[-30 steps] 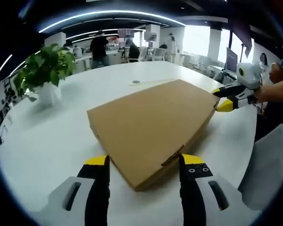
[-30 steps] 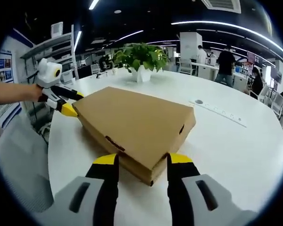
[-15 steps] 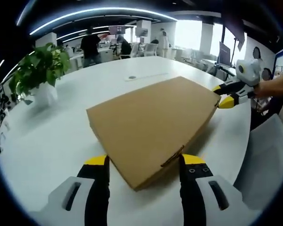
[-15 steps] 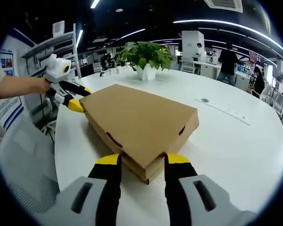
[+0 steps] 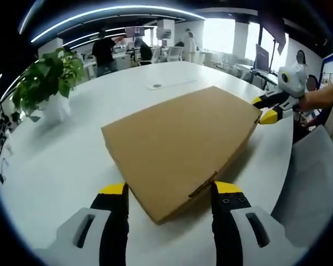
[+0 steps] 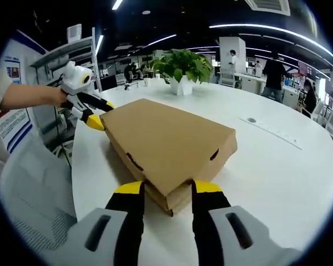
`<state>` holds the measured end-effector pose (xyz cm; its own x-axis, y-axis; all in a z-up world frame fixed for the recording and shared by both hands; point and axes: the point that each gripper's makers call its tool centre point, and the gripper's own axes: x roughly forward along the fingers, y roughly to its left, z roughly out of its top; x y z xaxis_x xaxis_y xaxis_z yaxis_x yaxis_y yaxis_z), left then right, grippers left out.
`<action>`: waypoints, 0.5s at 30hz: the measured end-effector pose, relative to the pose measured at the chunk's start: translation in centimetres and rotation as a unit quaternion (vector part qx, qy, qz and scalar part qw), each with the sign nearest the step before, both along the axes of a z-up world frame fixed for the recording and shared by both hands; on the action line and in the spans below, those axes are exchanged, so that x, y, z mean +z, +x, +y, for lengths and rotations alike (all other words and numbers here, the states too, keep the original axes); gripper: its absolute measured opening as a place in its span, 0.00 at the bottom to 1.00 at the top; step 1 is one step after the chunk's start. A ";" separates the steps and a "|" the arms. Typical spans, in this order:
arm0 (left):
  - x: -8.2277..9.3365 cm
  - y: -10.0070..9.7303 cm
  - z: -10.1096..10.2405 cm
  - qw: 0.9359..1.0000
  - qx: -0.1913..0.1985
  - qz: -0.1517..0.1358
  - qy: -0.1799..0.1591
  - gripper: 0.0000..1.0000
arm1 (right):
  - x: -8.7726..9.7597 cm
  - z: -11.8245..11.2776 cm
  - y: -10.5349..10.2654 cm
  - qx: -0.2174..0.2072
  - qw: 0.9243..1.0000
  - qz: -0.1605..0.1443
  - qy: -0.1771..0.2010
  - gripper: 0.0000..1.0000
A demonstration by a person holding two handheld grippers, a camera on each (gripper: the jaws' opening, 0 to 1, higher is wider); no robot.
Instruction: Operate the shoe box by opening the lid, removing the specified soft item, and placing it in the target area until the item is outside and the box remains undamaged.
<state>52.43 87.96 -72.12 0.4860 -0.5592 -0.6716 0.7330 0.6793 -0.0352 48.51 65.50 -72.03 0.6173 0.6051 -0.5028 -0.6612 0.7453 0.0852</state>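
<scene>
A flat brown cardboard shoe box (image 5: pixel 177 147) lies on the white table (image 5: pixel 61 166) with its lid down. My left gripper (image 5: pixel 170 191) is open, and its yellow-tipped jaws straddle the box's near corner. At the opposite corner my right gripper (image 5: pixel 266 108) is held by a hand, one jaw on each side of that corner. In the right gripper view the same box (image 6: pixel 166 141) has its corner between the jaws of my right gripper (image 6: pixel 168 188), which is open and close to the box's sides. My left gripper (image 6: pixel 99 115) sits at the far left corner.
A potted plant (image 5: pixel 47 83) in a white pot stands on the table beyond the box. A cable port strip (image 6: pixel 272 132) is set into the tabletop. A grey chair back (image 6: pixel 33 188) is beside the table edge. People stand at desks in the background.
The right gripper's jaws have narrowed a little around the box corner. The box and the left gripper have stayed put; both views shifted slightly.
</scene>
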 end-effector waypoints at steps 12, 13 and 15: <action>-0.2 -0.3 2.1 1.000 0.007 -0.001 -0.002 0.60 | 0.0 2.1 -0.7 0.011 1.000 0.002 0.008 0.28; -0.2 -0.3 2.2 1.000 0.007 0.000 -0.002 0.60 | 0.0 2.3 -0.8 0.012 1.000 0.001 0.008 0.28; -0.2 -0.3 2.4 1.000 0.007 -0.001 0.000 0.60 | 0.0 2.5 -0.8 0.014 1.000 0.000 0.008 0.28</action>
<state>52.12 90.38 -72.28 0.4950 -0.5530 -0.6702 0.7235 0.6895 -0.0345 47.69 68.05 -72.03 0.5994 0.6304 -0.4933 -0.6825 0.7245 0.0966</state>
